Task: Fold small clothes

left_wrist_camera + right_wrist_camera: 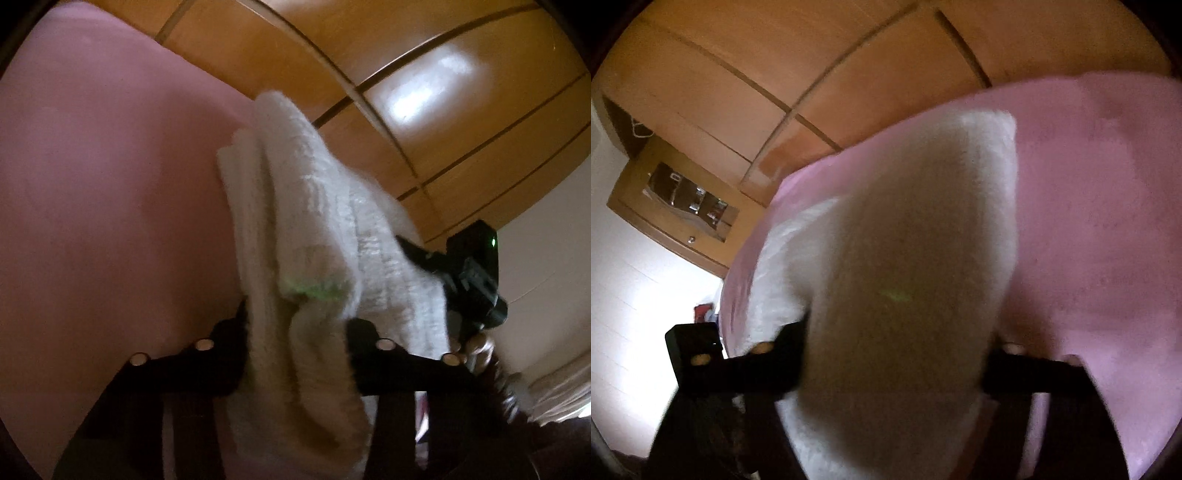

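A white fluffy knit garment [317, 229] hangs bunched between both grippers above a pink bed sheet [103, 184]. My left gripper [295, 343] is shut on one end of it, and the cloth drapes over the fingers toward the camera. The right gripper shows at the right of the left wrist view [476, 273], holding the other end. In the right wrist view my right gripper [894, 354] is shut on the same white garment [905, 240], which fills the middle and hides the fingertips. The pink sheet [1108, 221] lies behind it.
Orange-brown wooden wardrobe doors [424, 92] stand beyond the bed and also show in the right wrist view [775, 66]. A wooden cabinet with a glass panel [687, 199] stands against a white wall [635, 314] at the left.
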